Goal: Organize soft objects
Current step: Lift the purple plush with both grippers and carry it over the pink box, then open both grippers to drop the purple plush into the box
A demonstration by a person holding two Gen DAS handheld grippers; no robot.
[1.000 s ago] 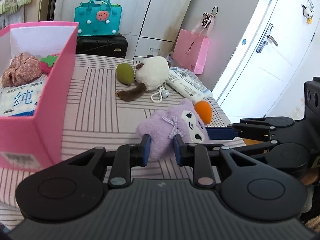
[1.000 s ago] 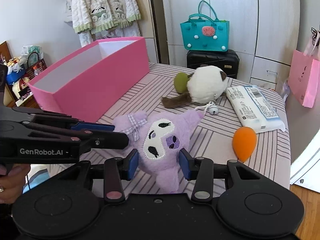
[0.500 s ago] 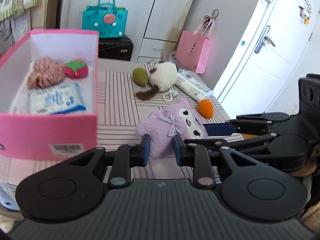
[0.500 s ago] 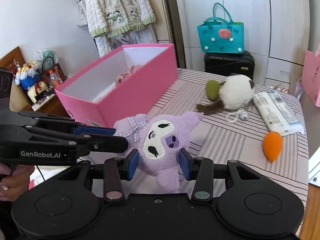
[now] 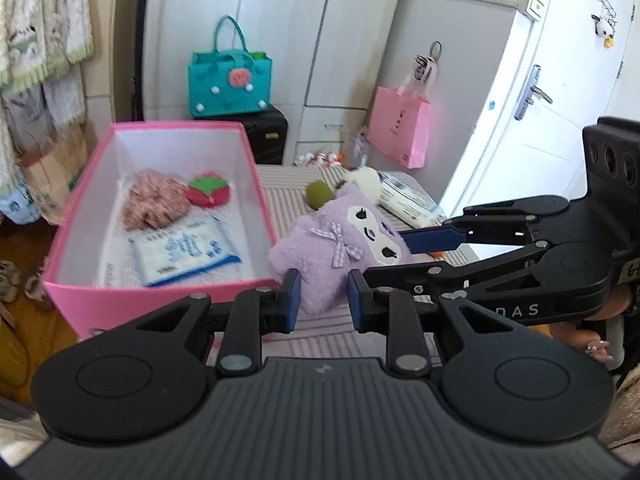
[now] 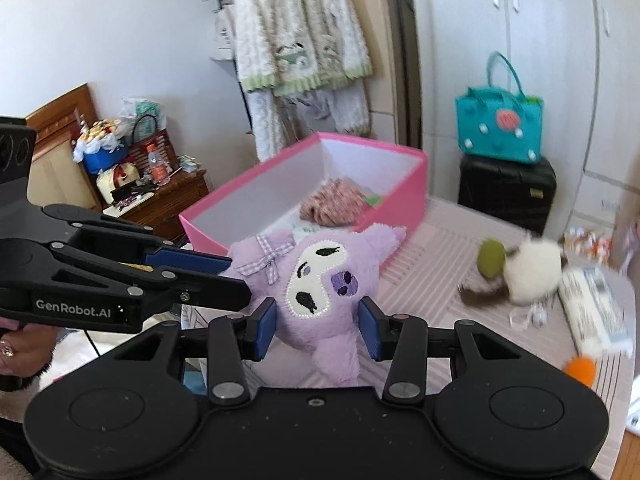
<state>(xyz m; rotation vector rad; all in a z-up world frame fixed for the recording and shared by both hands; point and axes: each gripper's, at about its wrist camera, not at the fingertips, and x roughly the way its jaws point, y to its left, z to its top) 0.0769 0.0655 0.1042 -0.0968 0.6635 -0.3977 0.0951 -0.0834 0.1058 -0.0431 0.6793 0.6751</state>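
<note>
Nearest, the left gripper (image 5: 320, 300) and the right gripper (image 6: 316, 330) each pinch one purple plush toy (image 6: 320, 280) with jaws narrowed onto its fur, the left on a lower corner, the right across its lower body, holding it clear above the striped table (image 6: 440, 280) just beside the pink box's (image 5: 256, 184) near right corner. The box's open top has bare white floor at its far end, and inside lie three things: one tissue pack (image 5: 184, 252), one pink knitted piece (image 5: 154, 200) and one strawberry cushion (image 5: 209, 192). Farther right on the table lie one white-and-brown plush (image 6: 532, 268), one green ball (image 6: 492, 258), one wipes pack (image 6: 592, 308) and one orange sponge (image 6: 580, 370) near the table's right edge.
</note>
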